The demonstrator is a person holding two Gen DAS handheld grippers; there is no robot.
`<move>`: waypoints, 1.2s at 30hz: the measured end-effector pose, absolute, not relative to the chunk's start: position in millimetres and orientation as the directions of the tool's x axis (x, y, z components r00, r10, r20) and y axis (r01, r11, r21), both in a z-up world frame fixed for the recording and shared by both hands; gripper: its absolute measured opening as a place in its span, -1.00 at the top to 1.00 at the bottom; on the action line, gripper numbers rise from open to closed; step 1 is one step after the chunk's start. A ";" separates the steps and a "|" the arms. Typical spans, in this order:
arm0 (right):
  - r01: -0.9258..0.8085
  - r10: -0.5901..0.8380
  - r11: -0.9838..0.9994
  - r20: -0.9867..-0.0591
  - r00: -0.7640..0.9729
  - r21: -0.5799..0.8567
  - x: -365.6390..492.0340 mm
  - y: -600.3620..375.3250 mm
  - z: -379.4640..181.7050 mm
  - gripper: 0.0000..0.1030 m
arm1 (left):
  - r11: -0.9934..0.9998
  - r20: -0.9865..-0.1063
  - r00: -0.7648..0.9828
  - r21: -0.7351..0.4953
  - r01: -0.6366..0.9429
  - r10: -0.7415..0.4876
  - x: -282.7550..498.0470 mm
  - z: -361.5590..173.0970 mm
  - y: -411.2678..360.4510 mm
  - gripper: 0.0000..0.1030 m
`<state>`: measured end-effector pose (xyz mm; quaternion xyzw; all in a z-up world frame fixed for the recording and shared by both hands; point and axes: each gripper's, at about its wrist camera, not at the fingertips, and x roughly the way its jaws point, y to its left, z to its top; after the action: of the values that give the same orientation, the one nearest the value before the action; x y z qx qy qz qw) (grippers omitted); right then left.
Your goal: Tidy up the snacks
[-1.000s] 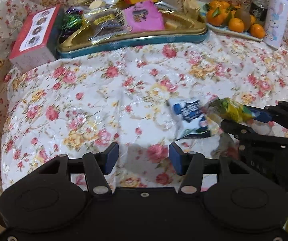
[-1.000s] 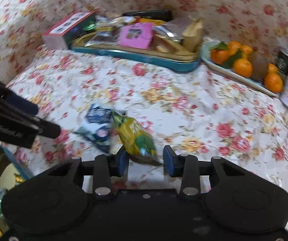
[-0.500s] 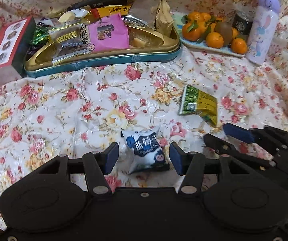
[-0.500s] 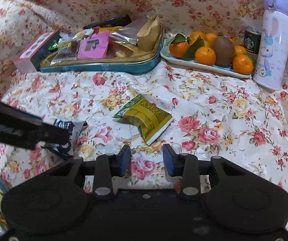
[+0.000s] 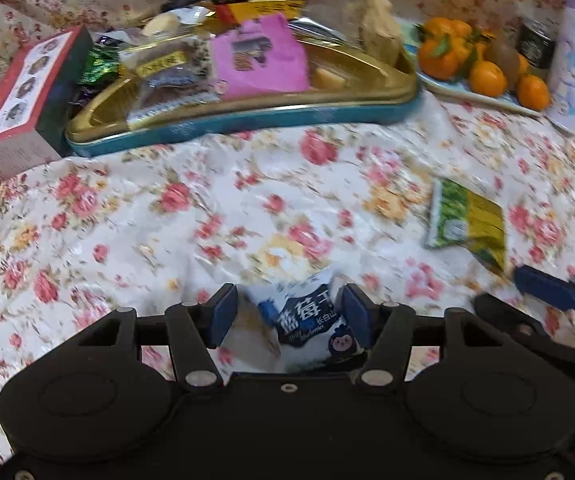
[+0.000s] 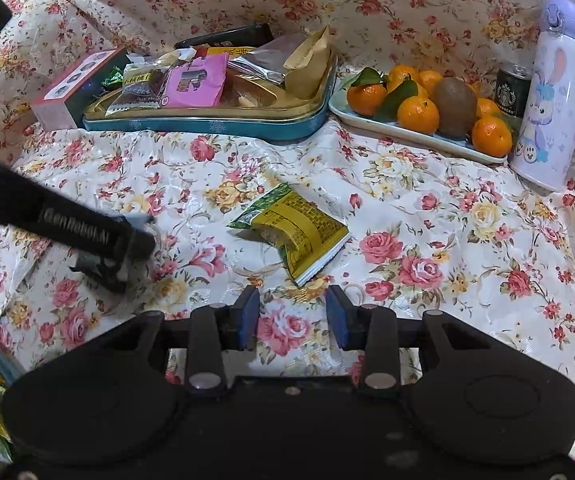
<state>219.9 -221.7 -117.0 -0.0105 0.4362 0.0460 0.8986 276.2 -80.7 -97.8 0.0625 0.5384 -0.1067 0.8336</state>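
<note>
Left wrist view: the left gripper (image 5: pixel 285 314) has its jaws spread wide w/ the blue-and-white snack packet (image 5: pixel 311 320) lying between the blue pads (image 5: pixel 223 314). Right pad looks to be at the packet's edge, left pad stands off it, so not clamped; picture is a bit blurred here. Packet lies on the floral cloth (image 5: pixel 167 216).

Right wrist view: the right gripper (image 6: pixel 292 318) is parted too, nothing in it, just rose-print cloth between the pads. The green-and-yellow snack packet (image 6: pixel 293 232) lies flat on the cloth just ahead of its tips, apart from them. The left gripper's black body crosses the left side of this view & hides the blue packet.

At the back: teal-and-gold tin tray (image 6: pixel 215 122) heaped w/ snacks, incl. a pink packet (image 6: pixel 197 82); red-topped box (image 6: pixel 75 88) touching its left end. To the right, a plate of oranges (image 6: pixel 419 136) w/ a kiwi, a dark can (image 6: pixel 513 90) & a lilac bottle (image 6: pixel 555 96) standing upright.
</note>
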 end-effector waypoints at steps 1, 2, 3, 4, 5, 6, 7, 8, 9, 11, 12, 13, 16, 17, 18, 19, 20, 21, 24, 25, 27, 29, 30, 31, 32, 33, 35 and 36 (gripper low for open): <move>-0.091 0.073 0.996 -0.785 0.615 0.021 219.9 -221.5 -117.0 0.22 | 0.968 -0.907 0.404 -0.013 0.250 -0.116 277.5 -98.2 -78.5 -0.23; -0.092 0.073 0.996 -0.785 0.615 0.021 219.9 -221.6 -117.0 0.22 | 0.965 -0.904 0.408 -0.016 0.261 -0.125 277.4 -98.4 -76.5 -0.22; -0.091 0.073 0.996 -0.785 0.615 0.021 220.0 -221.7 -117.0 0.22 | 0.963 -0.902 0.412 -0.015 0.269 -0.129 276.1 -98.4 -75.7 -0.22; -0.090 0.072 0.996 -0.786 0.614 0.020 220.0 -221.6 -116.8 0.22 | 0.962 -0.900 0.417 -0.010 0.274 -0.128 275.4 -98.8 -76.4 -0.22; -0.091 0.070 0.996 -0.787 0.613 0.018 220.3 -221.4 -116.6 0.21 | 0.961 -0.896 0.425 -0.004 0.275 -0.126 273.3 -99.0 -75.6 -0.22; -0.092 0.069 0.996 -0.787 0.612 0.016 220.7 -221.1 -116.7 0.21 | 0.961 -0.893 0.432 0.000 0.277 -0.125 271.1 -99.4 -74.9 -0.21; -0.092 0.068 0.996 -0.788 0.612 0.014 220.9 -220.7 -116.7 0.21 | 0.960 -0.891 0.436 0.001 0.278 -0.125 269.8 -99.6 -74.6 -0.21; -0.093 0.067 0.996 -0.788 0.612 0.013 221.1 -220.6 -116.7 0.21 | 0.960 -0.890 0.439 0.001 0.279 -0.127 269.4 -99.8 -74.3 -0.21; -0.094 0.066 0.995 -0.788 0.612 0.011 221.4 -220.5 -116.8 0.21 | 0.960 -0.889 0.439 -0.001 0.279 -0.128 268.9 -99.8 -73.6 -0.18; -0.096 0.064 0.995 -0.787 0.613 0.006 221.4 -219.9 -116.9 0.21 | 0.960 -0.889 0.439 0.000 0.281 -0.128 268.6 -98.7 -72.7 -0.04; -0.097 0.062 0.995 -0.787 0.614 0.003 221.6 -219.6 -117.0 0.21 | 0.960 -0.890 0.437 0.002 0.281 -0.126 267.4 -98.1 -71.7 -0.04; -0.098 0.060 0.995 -0.786 0.615 0.000 221.6 -219.2 -117.0 0.21 | 0.960 -0.891 0.437 0.001 0.281 -0.127 267.1 -98.0 -70.7 -0.04; -0.107 0.049 0.994 -0.784 0.619 -0.022 221.9 -216.8 -116.9 0.21 | 0.958 -0.886 0.441 -0.010 0.286 -0.141 266.5 -98.2 -68.3 -0.03; -0.111 0.045 0.993 -0.783 0.620 -0.031 222.0 -216.1 -116.8 0.19 | 0.957 -0.884 0.443 -0.011 0.290 -0.145 266.1 -98.3 -67.6 -0.04; -0.116 0.039 0.992 -0.781 0.623 -0.043 221.9 -215.2 -116.6 0.16 | 0.955 -0.880 0.450 -0.010 0.297 -0.149 264.5 -98.5 -66.8 -0.04; -0.119 0.026 0.991 -0.779 0.626 -0.062 221.7 -213.7 -116.5 0.04 | 0.952 -0.878 0.456 -0.003 0.305 -0.149 263.7 -99.0 -67.5 -0.04; -0.121 0.006 0.988 -0.775 0.632 -0.091 221.7 -211.6 -116.3 0.02 | 0.949 -0.874 0.463 0.007 0.315 -0.147 262.3 -99.5 -68.3 -0.05; -0.130 -0.003 0.985 -0.768 0.640 -0.112 221.7 -209.9 -115.7 0.02 | 0.947 -0.871 0.471 0.017 0.320 -0.144 260.7 -99.7 -69.2 -0.05; -0.152 -0.030 0.972 -0.739 0.673 -0.178 223.2 -203.9 -112.2 0.01 | 0.947 -0.872 0.467 0.014 0.322 -0.146 261.5 -99.3 -69.2 -0.05; -0.164 -0.034 0.966 -0.729 0.684 -0.198 225.2 -201.4 -111.0 -0.04 | 0.946 -0.875 0.460 0.008 0.323 -0.149 263.0 -99.1 -68.7 -0.05; -0.193 -0.026 0.956 -0.722 0.692 -0.220 231.5 -198.7 -109.7 -0.13 | 0.946 -0.880 0.450 0.001 0.324 -0.153 265.4 -99.2 -67.9 -0.05; -0.221 -0.022 0.945 -0.720 0.694 -0.242 241.2 -195.7 -110.4 -0.14 | 0.946 -0.881 0.449 0.004 0.323 -0.150 265.2 -99.7 -68.6 -0.05; -0.230 -0.022 0.941 -0.722 0.692 -0.248 246.7 -194.8 -111.7 -0.14 | 0.946 -0.880 0.451 0.006 0.323 -0.148 264.6 -99.9 -69.1 -0.05; -0.240 -0.019 0.938 -0.729 0.684 -0.249 253.4 -194.4 -113.5 -0.15 | 0.947 -0.879 0.453 0.008 0.322 -0.147 264.3 -100.2 -69.2 -0.05; -0.252 -0.013 0.936 -0.741 0.671 -0.244 261.0 -194.7 -115.8 -0.15 | 0.947 -0.879 0.454 0.008 0.322 -0.148 263.9 -100.5 -69.1 -0.05; -0.256 -0.008 0.937 -0.747 0.665 -0.238 266.8 -195.5 -117.5 -0.17 | 0.946 -0.878 0.455 0.008 0.324 -0.148 263.7 -100.8 -69.0 -0.05; -0.253 0.008 0.944 -0.753 0.658 -0.211 276.5 -199.5 -117.2 -0.22 | 0.947 -0.877 0.457 0.008 0.322 -0.149 263.3 -101.2 -68.9 -0.05; -0.249 0.019 0.950 -0.760 0.649 -0.189 280.7 -202.1 -116.5 -0.22 | 0.947 -0.877 0.458 0.008 0.322 -0.148 263.1 -101.3 -69.0 -0.05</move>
<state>280.7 -202.1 -116.5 -0.1398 0.4121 0.0747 0.8973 263.1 -69.0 -101.3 0.0865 0.5019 -0.1383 0.8494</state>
